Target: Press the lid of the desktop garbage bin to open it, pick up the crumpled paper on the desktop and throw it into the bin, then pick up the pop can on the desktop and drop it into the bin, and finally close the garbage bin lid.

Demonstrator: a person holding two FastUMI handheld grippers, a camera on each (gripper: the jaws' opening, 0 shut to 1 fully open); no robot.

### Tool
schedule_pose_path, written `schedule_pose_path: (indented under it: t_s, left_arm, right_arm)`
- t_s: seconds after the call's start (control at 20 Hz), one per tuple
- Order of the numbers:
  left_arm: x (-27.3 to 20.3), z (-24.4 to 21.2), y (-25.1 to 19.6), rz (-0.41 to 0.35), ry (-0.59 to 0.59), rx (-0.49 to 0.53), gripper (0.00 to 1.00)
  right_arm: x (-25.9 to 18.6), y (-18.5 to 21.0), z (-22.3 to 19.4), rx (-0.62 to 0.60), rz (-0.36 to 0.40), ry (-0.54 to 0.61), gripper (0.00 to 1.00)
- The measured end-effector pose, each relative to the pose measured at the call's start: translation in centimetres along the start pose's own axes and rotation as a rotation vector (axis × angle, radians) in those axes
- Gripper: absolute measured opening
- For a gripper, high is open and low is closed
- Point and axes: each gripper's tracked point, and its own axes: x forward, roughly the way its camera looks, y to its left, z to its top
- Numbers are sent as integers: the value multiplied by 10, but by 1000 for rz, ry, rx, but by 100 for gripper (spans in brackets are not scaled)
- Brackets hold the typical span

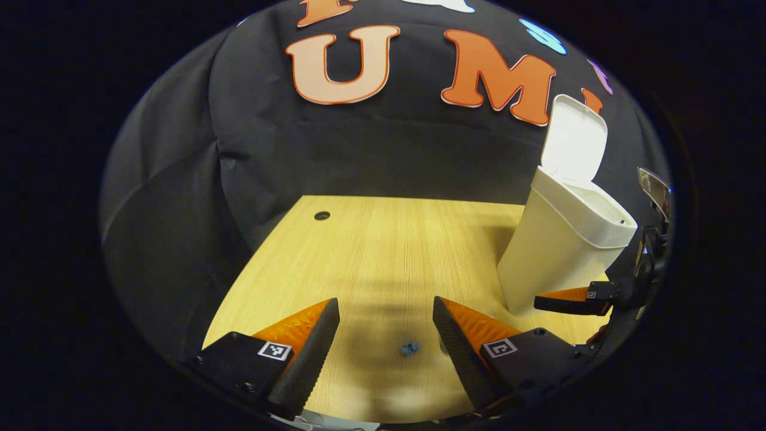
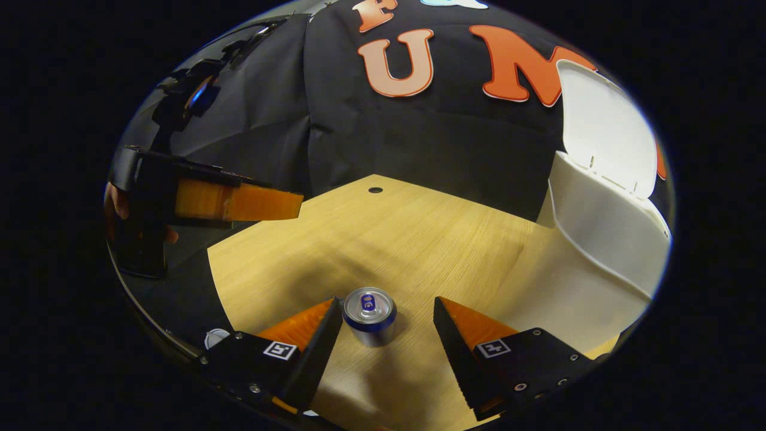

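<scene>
A: Where's the can (image 2: 370, 316)?

B: In the right gripper view it stands upright on the table (image 2: 419, 239) at 6 o'clock, between the fingers of the right gripper (image 2: 388, 311). It sits just beside the finger on the view's left (touching or not, I cannot tell) and apart from the other. The jaws are spread wide.

A: And the bin (image 1: 565, 251)?

B: In the left gripper view it stands at 3 o'clock on the table, lid (image 1: 573, 139) swung up. The right gripper shows just beside its base.

A: The left gripper (image 1: 386, 308)?

B: Spread apart too, gripping nothing. A small blue scrap (image 1: 410, 348) lies on the wood between its fingers. In the right gripper view it hovers at 9 o'clock, with a hand (image 2: 116, 206) behind it.

A: Any writing?

B: No brand is readable on the can. Each gripper carries small square black-and-white markers (image 1: 274, 351).

A: Anything else?

B: A dark round hole (image 1: 322, 215) in the tabletop at 11 o'clock.
</scene>
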Motion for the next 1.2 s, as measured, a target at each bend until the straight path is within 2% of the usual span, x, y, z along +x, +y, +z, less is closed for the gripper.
schedule_pose_path:
  t_s: [0.35, 0.5, 0.55, 0.65, 0.75, 0.9, 0.95, 1.0, 1.2]
  left_arm:
    - [10, -27, 3, -22, 105, 19, 98]
    - [8, -34, 4, -41, 145, 25, 98]
    - [8, -37, 3, -50, 158, 25, 95]
    - [8, -42, 3, -65, 184, 25, 100]
    - [7, -46, 3, -78, 215, 28, 99]
    - [5, -51, 2, -106, 247, 32, 99]
    - [4, -57, 2, -121, 259, 39, 99]
    - [5, -59, 2, -137, 269, 50, 99]
    - [19, -79, -11, -170, 313, 92, 99]
  right_arm:
    - [27, 5, -24, -23, 39, 114, 94]
    - [38, 8, -24, -23, 47, 142, 95]
    - [42, 9, -22, -19, 45, 147, 95]
    - [48, 9, -18, -8, 41, 158, 95]
    - [51, 6, -16, -6, 35, 174, 95]
    - [43, 1, 6, 4, 28, 172, 93]
    - [34, 4, 16, 9, 17, 167, 84]
    - [29, 6, 23, 15, 17, 167, 80]
    - [7, -5, 58, 39, -13, 152, 80]
